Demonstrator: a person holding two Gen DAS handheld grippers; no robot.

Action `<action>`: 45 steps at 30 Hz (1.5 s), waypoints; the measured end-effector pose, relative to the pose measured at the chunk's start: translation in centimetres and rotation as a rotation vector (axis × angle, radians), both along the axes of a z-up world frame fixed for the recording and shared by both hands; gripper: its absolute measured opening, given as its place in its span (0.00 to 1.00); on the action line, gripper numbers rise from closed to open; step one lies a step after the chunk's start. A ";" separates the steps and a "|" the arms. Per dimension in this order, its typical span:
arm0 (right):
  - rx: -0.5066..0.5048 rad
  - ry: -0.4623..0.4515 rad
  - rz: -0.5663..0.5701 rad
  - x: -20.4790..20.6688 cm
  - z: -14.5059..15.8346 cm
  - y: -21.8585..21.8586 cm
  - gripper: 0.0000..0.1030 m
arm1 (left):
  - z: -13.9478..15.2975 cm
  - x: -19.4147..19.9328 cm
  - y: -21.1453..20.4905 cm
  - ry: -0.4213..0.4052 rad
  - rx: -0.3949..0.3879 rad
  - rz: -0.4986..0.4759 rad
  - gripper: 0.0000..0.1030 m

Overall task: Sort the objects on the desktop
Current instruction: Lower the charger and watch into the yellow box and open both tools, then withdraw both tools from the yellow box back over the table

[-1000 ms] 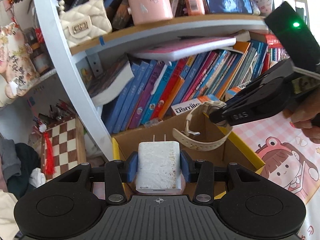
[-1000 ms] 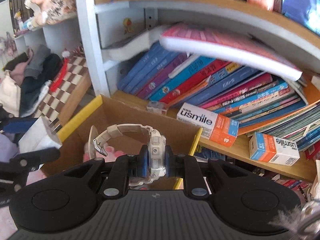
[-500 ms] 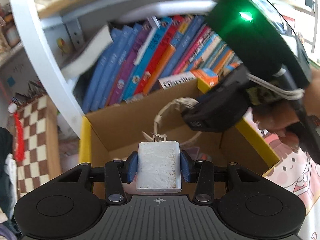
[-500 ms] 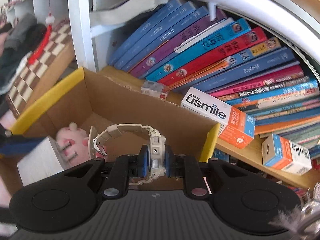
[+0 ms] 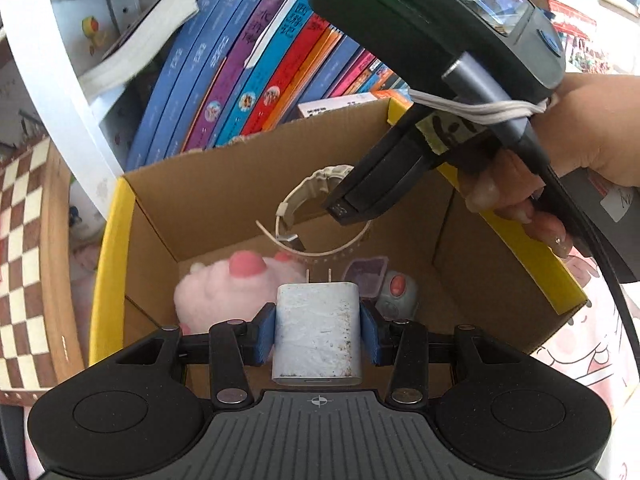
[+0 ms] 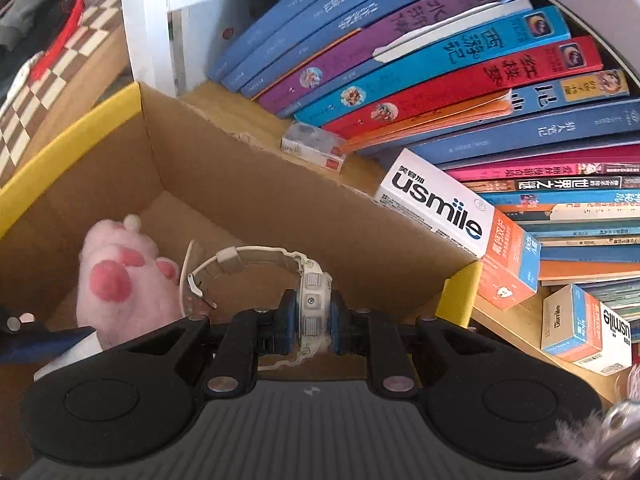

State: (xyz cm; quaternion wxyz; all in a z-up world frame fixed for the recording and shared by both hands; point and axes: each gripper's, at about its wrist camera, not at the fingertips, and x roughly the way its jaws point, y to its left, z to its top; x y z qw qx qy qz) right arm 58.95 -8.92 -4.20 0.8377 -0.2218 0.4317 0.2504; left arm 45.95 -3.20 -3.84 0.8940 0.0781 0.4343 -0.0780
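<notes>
A white bookshelf (image 6: pixel 148 20) packed with leaning, glossy books (image 6: pixel 420 64) fills the background. In front of it sits an open cardboard box (image 5: pixel 224 184) with yellow rims and matte brown walls. Both tools hang over its mouth, so the box floor lies straight below each held thing.

On the floor of the box rests a fluffy pink plush toy (image 5: pixel 228 288), and beside it a small purple case (image 5: pixel 366 272) and a rounded grey gadget (image 5: pixel 398 290).

The right gripper (image 6: pixel 313 322) has its jaws clenched on the body of a cream watch (image 6: pixel 314 292); the ribbed rubbery strap loops out ahead of the jaws, its long axis running forward over the plush toy. It looks to be the deeper of the two in the box.

The left gripper (image 5: pixel 318 334) has its jaws clamped on the flat sides of a white charger (image 5: pixel 316 336), a scuffed, speckled block with its two metal prongs pointing forward, held above the near end of the box.
</notes>
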 end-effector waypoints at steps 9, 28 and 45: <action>-0.044 0.064 0.023 0.6 -0.7 0.7 0.18 | -0.6 0.3 0.0 0.022 -0.013 0.014 0.41; 0.111 0.043 0.031 -1.6 2.6 -0.4 0.61 | 2.2 -1.8 -0.4 -0.069 0.060 0.042 0.71; 0.264 -0.084 -0.050 -7.4 9.7 -5.7 0.75 | 8.0 -8.4 0.3 -0.229 0.067 0.082 0.83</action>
